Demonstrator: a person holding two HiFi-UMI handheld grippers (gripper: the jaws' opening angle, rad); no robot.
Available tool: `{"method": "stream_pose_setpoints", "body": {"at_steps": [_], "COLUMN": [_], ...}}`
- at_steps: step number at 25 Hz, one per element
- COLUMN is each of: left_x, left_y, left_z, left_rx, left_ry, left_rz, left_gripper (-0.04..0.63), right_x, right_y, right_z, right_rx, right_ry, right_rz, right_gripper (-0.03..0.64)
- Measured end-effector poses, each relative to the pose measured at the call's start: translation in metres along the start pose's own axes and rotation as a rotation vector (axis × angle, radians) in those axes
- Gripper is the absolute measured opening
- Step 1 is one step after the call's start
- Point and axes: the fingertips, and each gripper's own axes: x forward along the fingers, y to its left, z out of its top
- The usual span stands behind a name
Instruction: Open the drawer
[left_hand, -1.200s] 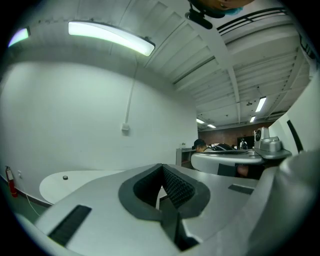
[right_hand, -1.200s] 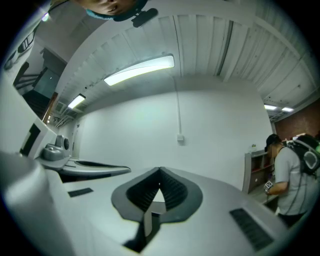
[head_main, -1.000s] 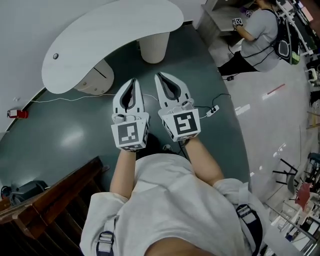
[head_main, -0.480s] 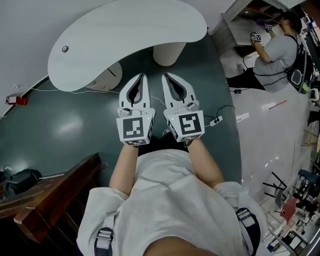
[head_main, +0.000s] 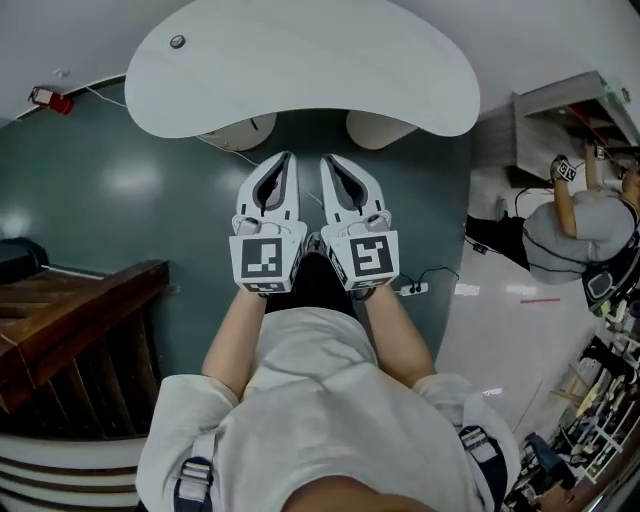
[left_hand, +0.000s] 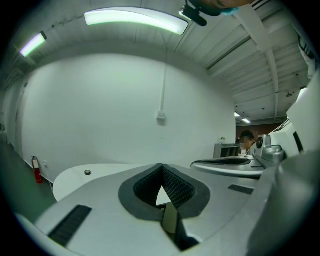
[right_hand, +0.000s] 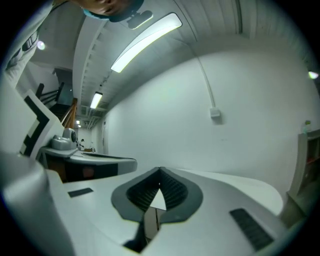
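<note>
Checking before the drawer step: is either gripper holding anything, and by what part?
Nothing is held: the left gripper and the right gripper are both shut, jaws empty.

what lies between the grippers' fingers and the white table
In the head view, only a short stretch of dark green floor, crossed by a thin white cable, lies before the white table.

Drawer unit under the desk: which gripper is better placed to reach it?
Left, slightly: the left gripper is nearer the drawer unit under the desk; the right gripper lies farther over. Both are shut and empty.
</note>
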Motion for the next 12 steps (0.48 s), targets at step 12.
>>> {"method": "stream_pose_setpoints", "body": {"at_steps": [12], "left_x": [-0.025], "left_y": [0.088], "left_z": [-0.071], "left_rx": [0.036], "left_ry": [0.038], "left_rz": [0.219], "left_gripper": [0.006], "right_x": [0.087], "right_y": [0.069], "right_z": [-0.066], "right_rx": [-0.045], "right_ry": [0.039], "right_rz": [0.225], "right_gripper": [0.014]}}
